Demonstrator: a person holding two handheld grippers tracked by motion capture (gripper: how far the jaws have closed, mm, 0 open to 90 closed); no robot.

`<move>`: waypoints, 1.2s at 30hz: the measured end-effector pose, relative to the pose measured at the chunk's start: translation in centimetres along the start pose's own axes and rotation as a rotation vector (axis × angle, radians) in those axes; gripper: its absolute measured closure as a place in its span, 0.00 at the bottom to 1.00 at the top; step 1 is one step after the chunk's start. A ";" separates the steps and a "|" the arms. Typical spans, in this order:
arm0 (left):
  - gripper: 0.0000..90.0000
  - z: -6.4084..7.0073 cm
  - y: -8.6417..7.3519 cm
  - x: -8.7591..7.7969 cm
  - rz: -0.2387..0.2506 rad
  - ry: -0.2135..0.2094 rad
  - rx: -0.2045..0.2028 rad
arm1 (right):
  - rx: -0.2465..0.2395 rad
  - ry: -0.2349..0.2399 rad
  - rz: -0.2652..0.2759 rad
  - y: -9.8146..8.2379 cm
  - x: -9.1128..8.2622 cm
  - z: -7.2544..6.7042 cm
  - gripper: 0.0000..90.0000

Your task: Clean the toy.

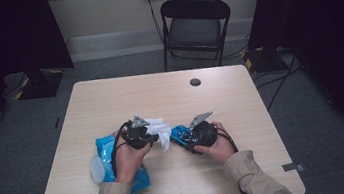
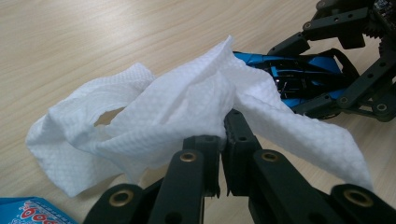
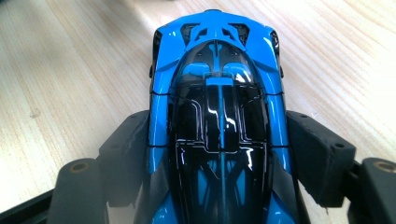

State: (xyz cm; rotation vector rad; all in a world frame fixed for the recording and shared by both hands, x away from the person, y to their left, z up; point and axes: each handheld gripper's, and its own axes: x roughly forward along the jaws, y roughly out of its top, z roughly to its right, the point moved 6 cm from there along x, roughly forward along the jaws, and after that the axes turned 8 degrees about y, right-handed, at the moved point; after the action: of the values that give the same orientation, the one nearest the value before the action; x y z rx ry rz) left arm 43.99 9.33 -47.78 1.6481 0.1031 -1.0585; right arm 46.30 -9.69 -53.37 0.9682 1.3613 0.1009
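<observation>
Wipe meets toy car, mid-table.
Left gripper [image 2: 224,140] is clamped tight on the white wipe [image 2: 187,112], draped just ahead of its jaws; right gripper [image 3: 219,158] squeezes the blue car [image 3: 219,107] by both flanks, nose pointing away.

Wipe [image 1: 160,130] lies between packet [image 1: 103,149] and car [image 1: 181,135].

On the pale wooden table [image 1: 241,98] there is one glossy blue-and-black toy car [image 3: 219,116], one crumpled white embossed wipe [image 2: 187,107], and one blue plastic pack of wipes [image 1: 103,146] near the front-left corner. Two black two-jaw grippers work there: left gripper [image 2: 224,126], right gripper [image 3: 219,154]. One black folding chair [image 1: 194,26] stands beyond the far edge.
</observation>
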 end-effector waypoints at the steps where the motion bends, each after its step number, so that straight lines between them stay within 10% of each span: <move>1: 0.95 0.0 0.0 0.0 -0.001 -0.001 0.001 | 0.000 0.001 0.000 0.0 0.0 0.0 0.29; 17: 0.95 0.0 -0.1 0.1 -0.009 -0.004 0.005 | -0.004 0.003 0.011 0.8 0.1 0.0 0.17; 36: 0.95 0.0 0.1 -0.1 0.001 -0.002 0.001 | 0.001 -0.001 -0.013 0.6 0.7 0.0 0.31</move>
State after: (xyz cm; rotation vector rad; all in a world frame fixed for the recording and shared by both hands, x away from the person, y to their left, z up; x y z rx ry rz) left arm 43.96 9.30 -47.69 1.6476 0.1009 -1.0590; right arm 46.81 -8.89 -53.54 0.9600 1.3666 0.0895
